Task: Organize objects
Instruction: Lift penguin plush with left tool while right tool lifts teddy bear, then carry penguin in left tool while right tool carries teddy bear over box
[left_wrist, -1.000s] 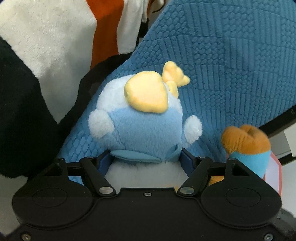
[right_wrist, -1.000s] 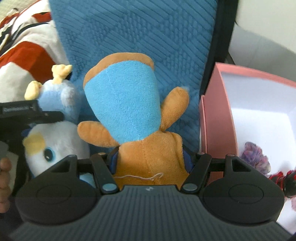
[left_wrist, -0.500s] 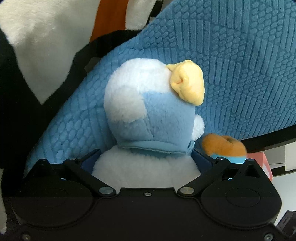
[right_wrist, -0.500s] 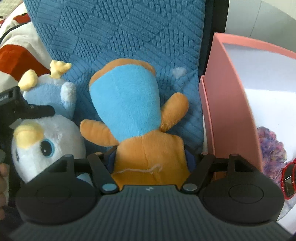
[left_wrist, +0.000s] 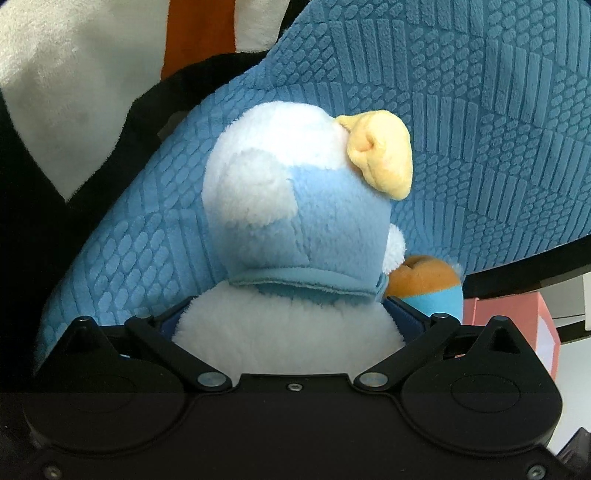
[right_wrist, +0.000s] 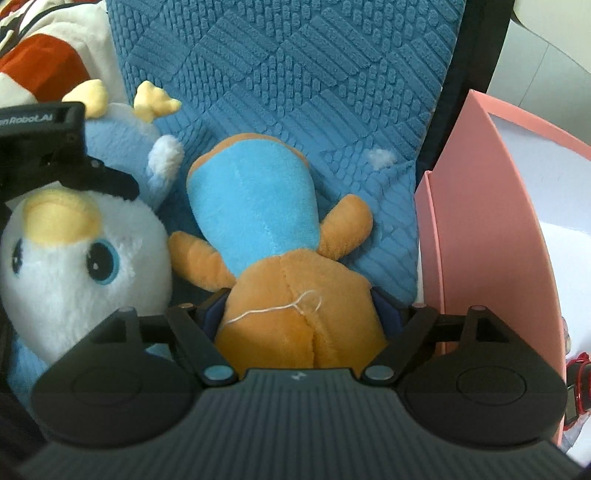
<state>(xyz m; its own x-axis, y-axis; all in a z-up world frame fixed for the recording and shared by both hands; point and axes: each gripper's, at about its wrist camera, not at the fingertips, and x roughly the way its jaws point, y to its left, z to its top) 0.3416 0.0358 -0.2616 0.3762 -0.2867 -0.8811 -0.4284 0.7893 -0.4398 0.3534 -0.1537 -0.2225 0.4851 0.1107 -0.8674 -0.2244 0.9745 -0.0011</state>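
My left gripper (left_wrist: 291, 325) is shut on a white and light-blue penguin plush (left_wrist: 295, 206) with yellow feet, held against the blue textured cushion (left_wrist: 480, 129). The same plush (right_wrist: 74, 258) and the left gripper's body (right_wrist: 40, 144) show at the left of the right wrist view. My right gripper (right_wrist: 299, 317) is shut on an orange and blue plush (right_wrist: 258, 221), which lies on the cushion (right_wrist: 295, 74) beside the penguin. Its orange and blue tip (left_wrist: 428, 288) peeks out to the right in the left wrist view.
A pink box (right_wrist: 480, 240) with a white inside stands right of the cushion, and its corner (left_wrist: 517, 314) shows in the left wrist view. A large white, black and orange plush fabric (left_wrist: 74, 92) lies left of the cushion. Small coloured items (right_wrist: 576, 380) sit in the box.
The penguin plush has turned in my left gripper and come closer. Both plushes have moved down onto the cushion. The pink box has shifted right in the right wrist view.
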